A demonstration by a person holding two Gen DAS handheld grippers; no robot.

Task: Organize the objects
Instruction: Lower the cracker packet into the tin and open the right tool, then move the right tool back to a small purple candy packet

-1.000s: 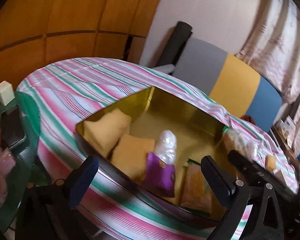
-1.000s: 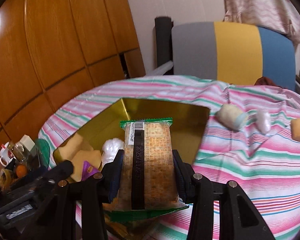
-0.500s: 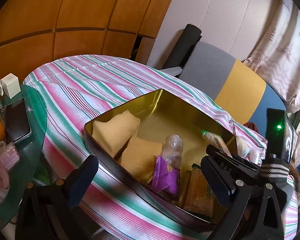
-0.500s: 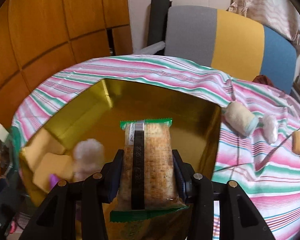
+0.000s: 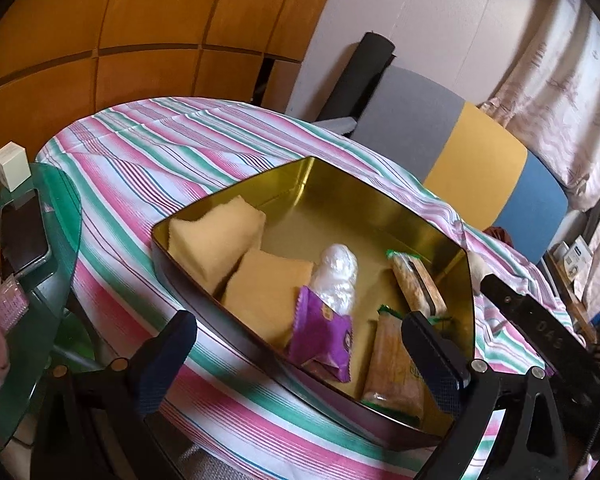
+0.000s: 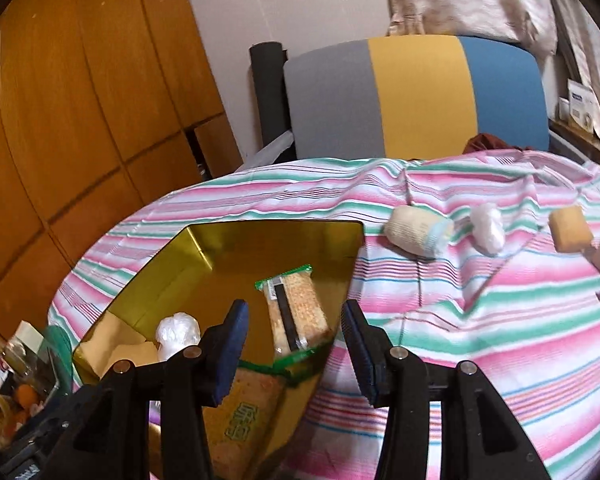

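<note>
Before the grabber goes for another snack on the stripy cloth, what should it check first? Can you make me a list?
1. Green-edged cracker packet lying inside the gold metal tin, free of the pads: ok.
2. Right gripper just opened, nothing between its fingers: ok.
3. Left gripper open and empty: ok.
4. Bare floor left in the tin for more: ok.
5. Cream paper-wrapped roll and clear plastic-wrapped white sweet on the striped cloth, unblocked: ok.
6. Snacks past the right edge: cannot tell.
</note>
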